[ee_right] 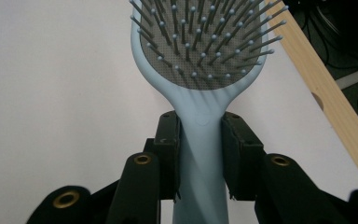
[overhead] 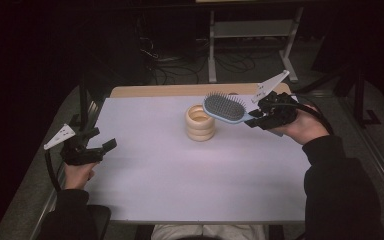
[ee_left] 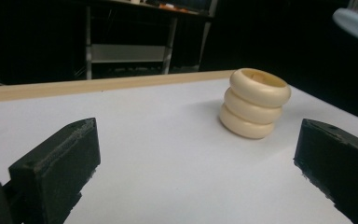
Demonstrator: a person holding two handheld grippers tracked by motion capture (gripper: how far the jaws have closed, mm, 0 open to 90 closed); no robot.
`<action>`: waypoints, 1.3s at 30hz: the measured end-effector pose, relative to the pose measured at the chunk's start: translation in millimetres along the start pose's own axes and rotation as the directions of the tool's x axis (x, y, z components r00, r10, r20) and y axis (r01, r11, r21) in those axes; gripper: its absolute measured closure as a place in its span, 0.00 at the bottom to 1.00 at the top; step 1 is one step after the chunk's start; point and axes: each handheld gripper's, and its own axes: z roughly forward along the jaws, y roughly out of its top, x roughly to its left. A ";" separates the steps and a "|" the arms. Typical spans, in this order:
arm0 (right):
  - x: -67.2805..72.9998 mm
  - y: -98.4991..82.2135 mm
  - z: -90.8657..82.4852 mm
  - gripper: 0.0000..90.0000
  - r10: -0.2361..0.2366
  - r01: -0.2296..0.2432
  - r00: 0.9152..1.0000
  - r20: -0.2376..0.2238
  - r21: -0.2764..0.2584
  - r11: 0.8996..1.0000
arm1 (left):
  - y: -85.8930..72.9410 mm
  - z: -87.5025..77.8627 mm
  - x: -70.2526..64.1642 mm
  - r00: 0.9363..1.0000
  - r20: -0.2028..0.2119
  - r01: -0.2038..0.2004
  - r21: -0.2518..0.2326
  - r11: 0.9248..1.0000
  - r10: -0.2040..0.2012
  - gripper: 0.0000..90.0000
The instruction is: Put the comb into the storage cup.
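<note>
One hairbrush (overhead: 224,108) on the table scene, pale blue, its handle clamped between the jaws of the right gripper (overhead: 258,119). One cream holder (overhead: 200,122), well ahead of the left gripper (overhead: 103,139) and just beside the brush head; it looks like three stacked rings, though they may be a single moulded piece. Two grippers in all, one per hand. One white table (overhead: 180,180) under everything.

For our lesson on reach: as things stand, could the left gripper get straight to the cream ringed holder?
Probably yes. The left gripper is open and empty, and bare white table lies between it and the cream ringed holder. The hairbrush, held by the right gripper, hangs at its far side.
</note>
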 end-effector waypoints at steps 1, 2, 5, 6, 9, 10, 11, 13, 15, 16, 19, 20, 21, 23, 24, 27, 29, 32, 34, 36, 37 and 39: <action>-0.3 1.7 0.2 0.76 -0.005 0.005 1.000 0.000 -0.001 1.000 | 0.3 1.4 0.2 1.000 0.002 -0.001 0.007 1.000 0.001 0.00; -0.8 3.2 0.7 0.76 -0.006 0.006 1.000 -0.002 -0.001 1.000 | 1.2 2.4 0.1 1.000 0.000 0.000 0.012 1.000 0.000 0.00; -2.4 8.6 1.7 0.76 -0.007 0.007 1.000 0.002 0.006 1.000 | 5.3 3.7 -0.3 1.000 0.009 0.009 0.002 1.000 -0.009 0.00; -2.9 10.8 1.4 0.76 -0.007 0.007 1.000 0.005 0.006 1.000 | 6.7 4.1 -0.3 1.000 0.014 0.011 -0.004 1.000 -0.011 0.00; -4.8 17.8 -0.3 0.76 -0.011 0.011 1.000 0.010 -0.008 1.000 | 10.5 6.0 -0.7 1.000 0.022 0.016 -0.004 1.000 -0.016 0.00; -5.4 20.3 -0.9 0.76 -0.010 0.010 1.000 0.011 -0.012 1.000 | 11.6 6.8 -0.9 1.000 0.023 0.018 -0.001 1.000 -0.018 0.00; -5.7 22.8 -1.5 0.76 -0.009 0.009 1.000 0.014 -0.015 1.000 | 12.7 7.5 -0.8 1.000 0.025 0.016 0.001 1.000 -0.016 0.00; -6.4 27.5 -2.1 0.76 -0.012 0.012 1.000 0.016 -0.021 1.000 | 14.9 9.3 -1.5 0.999 0.029 0.018 -0.002 1.000 -0.017 0.00; -6.6 32.0 -1.6 0.76 -0.019 0.020 1.000 0.016 -0.026 0.999 | 17.2 10.7 -1.9 0.999 0.032 0.018 -0.005 1.000 -0.017 0.00; -6.6 34.1 -1.2 0.76 -0.023 0.024 1.000 0.016 -0.027 0.999 | 18.2 11.2 -1.9 0.999 0.034 0.021 -0.006 1.000 -0.021 0.00; -6.0 39.8 0.8 0.76 -0.030 0.031 0.999 0.015 -0.033 0.999 | 21.1 14.8 -2.8 0.998 0.048 0.036 -0.015 0.999 -0.035 0.00; -5.6 41.5 1.8 0.76 -0.031 0.031 0.999 0.013 -0.035 0.999 | 22.5 16.5 -3.3 0.998 0.054 0.032 -0.010 0.999 -0.031 0.00; -5.3 43.0 2.8 0.76 -0.033 0.033 0.999 0.014 -0.035 0.999 | 24.3 18.4 -4.5 0.998 0.056 0.027 -0.003 1.000 -0.027 0.00; -4.8 46.0 5.2 0.76 -0.036 0.036 0.999 0.011 -0.038 0.999 | 28.9 22.1 -7.4 0.998 0.063 0.008 0.008 1.000 -0.008 0.00; -4.4 47.2 6.2 0.76 -0.036 0.036 0.999 0.010 -0.038 0.999 | 31.8 23.8 -9.0 0.998 0.066 0.000 0.012 1.000 0.000 0.00; -4.4 50.5 9.5 0.76 -0.038 0.038 0.999 0.006 -0.043 0.998 | 41.2 28.5 -14.1 0.997 0.078 -0.026 0.015 1.000 0.025 0.00; -4.2 52.7 11.4 0.76 -0.041 0.041 0.999 0.005 -0.043 0.998 | 47.8 32.0 -17.8 0.995 0.088 -0.038 0.017 0.999 0.036 0.00; -3.2 56.0 13.4 0.76 -0.044 0.044 0.999 0.000 -0.047 0.998 | 58.2 37.8 -24.4 0.992 0.111 -0.055 0.024 0.998 0.052 0.00; -2.1 58.6 14.6 0.76 -0.043 0.043 0.999 -0.001 -0.049 0.998 | 64.8 41.9 -29.0 0.991 0.119 -0.070 0.023 0.997 0.067 0.00; -1.7 61.3 16.2 0.76 -0.052 0.052 0.999 -0.003 -0.054 0.997 | 70.6 46.2 -33.3 0.989 0.127 -0.080 0.022 0.997 0.076 0.00; -1.5 62.6 16.9 0.76 -0.049 0.049 0.999 -0.005 -0.055 0.997 | 73.1 48.2 -35.5 0.988 0.127 -0.090 0.022 0.996 0.087 0.00; -1.2 64.8 18.0 0.76 -0.054 0.053 0.999 -0.006 -0.059 0.997 | 77.2 52.4 -40.5 0.986 0.127 -0.111 0.020 0.994 0.107 0.00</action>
